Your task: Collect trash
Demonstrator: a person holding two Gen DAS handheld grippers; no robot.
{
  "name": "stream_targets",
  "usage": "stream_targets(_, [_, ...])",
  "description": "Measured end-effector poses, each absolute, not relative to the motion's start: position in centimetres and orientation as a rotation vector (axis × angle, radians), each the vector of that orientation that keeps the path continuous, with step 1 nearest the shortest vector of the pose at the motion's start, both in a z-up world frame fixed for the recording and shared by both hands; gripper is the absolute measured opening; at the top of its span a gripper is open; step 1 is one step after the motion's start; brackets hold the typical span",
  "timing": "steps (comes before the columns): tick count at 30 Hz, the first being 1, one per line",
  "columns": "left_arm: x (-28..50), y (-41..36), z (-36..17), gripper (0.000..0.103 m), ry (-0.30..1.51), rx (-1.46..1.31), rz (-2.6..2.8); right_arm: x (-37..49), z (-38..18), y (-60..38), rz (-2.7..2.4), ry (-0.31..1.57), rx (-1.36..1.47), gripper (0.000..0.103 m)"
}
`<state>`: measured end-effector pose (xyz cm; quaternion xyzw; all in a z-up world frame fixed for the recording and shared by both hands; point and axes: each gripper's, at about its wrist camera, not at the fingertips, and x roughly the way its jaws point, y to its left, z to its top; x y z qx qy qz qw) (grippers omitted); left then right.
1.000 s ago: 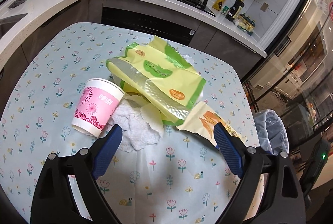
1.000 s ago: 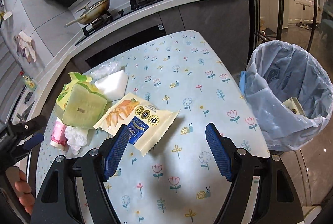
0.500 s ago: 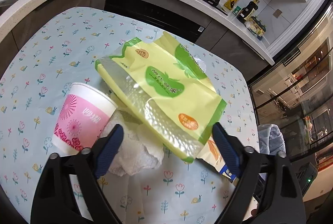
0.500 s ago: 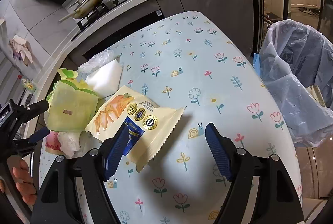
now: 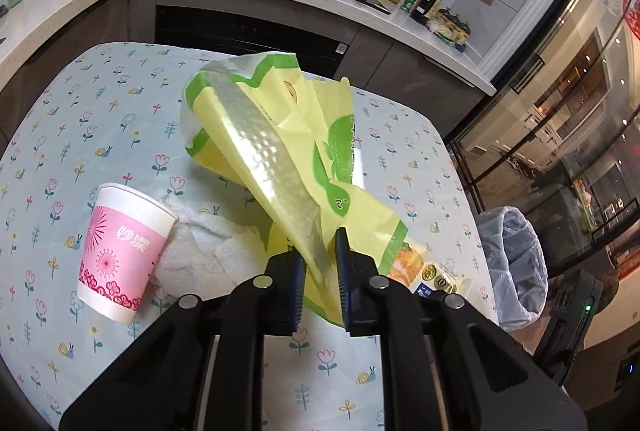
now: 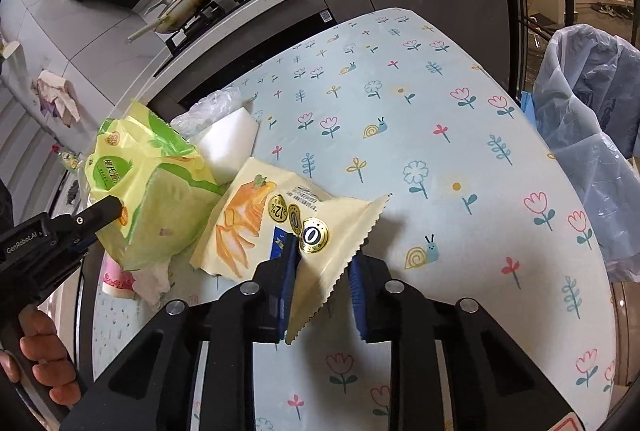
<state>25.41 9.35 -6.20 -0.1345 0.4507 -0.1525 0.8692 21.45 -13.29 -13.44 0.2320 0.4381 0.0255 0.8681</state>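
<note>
A yellow-green plastic bag [image 5: 280, 135] rises off the flowered table [image 5: 100, 111], and my left gripper [image 5: 320, 263] is shut on its lower end. Next to it stand a pink-and-white paper cup [image 5: 120, 247] and a crumpled white tissue [image 5: 208, 251]. In the right wrist view a cream snack wrapper [image 6: 256, 215] with gold seals lies beside the bag [image 6: 160, 199]. My right gripper [image 6: 322, 271] is closing on the wrapper's near corner, which buckles upward between the pads. The left gripper's fingers [image 6: 100, 211] show at the left of that view, clamped on the bag.
A bin lined with a bluish bag [image 6: 592, 135] stands off the table's right edge. A white foam block [image 6: 228, 147] and clear plastic [image 6: 212, 107] lie behind the wrapper. Beyond the table runs a counter with a hob and pans. A hand [image 6: 40, 351] holds the left gripper's handle.
Both grippers went from wide open to closed. The left one took the yellow-green bag, which now stands up off the table. The right one moved in and pinched the wrapper's corner.
</note>
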Motion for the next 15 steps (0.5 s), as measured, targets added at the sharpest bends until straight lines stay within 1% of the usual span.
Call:
stream_targets(8, [22.9,7.2,-4.3,0.012,0.907,-0.223,-0.364,19.4,-10.3,-14.8,0.022,0.840,0.470,0.015])
stream_targets(15, [20.7,3.8,-2.8,0.011,0.882,-0.165,-0.433,16.6,-7.5,-17.3,-0.031,0.775,0.459,0.011])
